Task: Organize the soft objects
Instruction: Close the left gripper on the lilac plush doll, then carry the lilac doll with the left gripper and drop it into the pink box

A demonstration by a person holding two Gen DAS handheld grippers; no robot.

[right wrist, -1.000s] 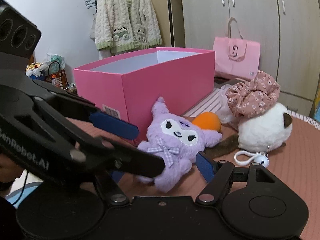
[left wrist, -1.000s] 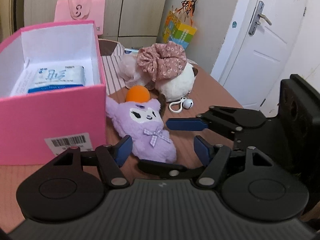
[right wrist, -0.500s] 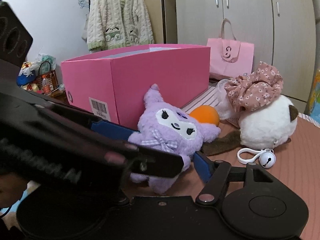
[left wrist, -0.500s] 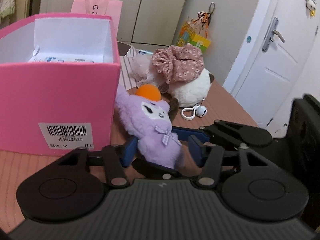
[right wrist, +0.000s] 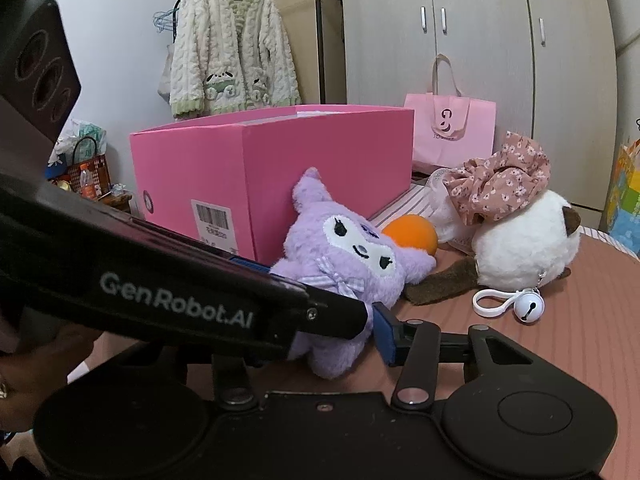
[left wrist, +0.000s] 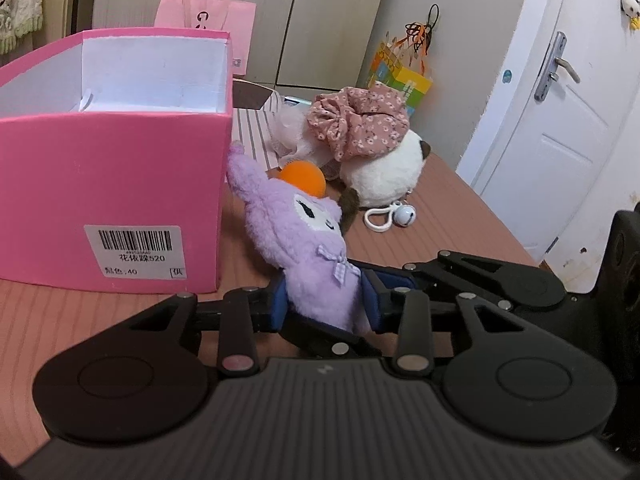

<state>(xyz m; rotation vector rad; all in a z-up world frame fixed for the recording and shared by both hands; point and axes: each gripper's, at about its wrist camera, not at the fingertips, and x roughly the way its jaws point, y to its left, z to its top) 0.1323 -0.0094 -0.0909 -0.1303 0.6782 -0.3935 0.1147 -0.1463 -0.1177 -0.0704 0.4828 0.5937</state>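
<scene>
A purple plush doll leans against the corner of the pink box. My left gripper is shut on the doll's lower body, its blue pads pressing both sides. In the right wrist view the doll sits in front of the box. My right gripper is around the doll's feet too, its left finger hidden behind the left gripper's body. An orange ball, a white plush and a floral scrunchie lie behind the doll.
A white clip with a bell lies beside the white plush. A pink bag and a colourful gift bag stand at the back. A door is on the right. A cardigan hangs on the wall.
My left gripper moved forward and closed on the purple doll, which tipped up from lying flat to leaning on the box. My right gripper came lower and closer.
</scene>
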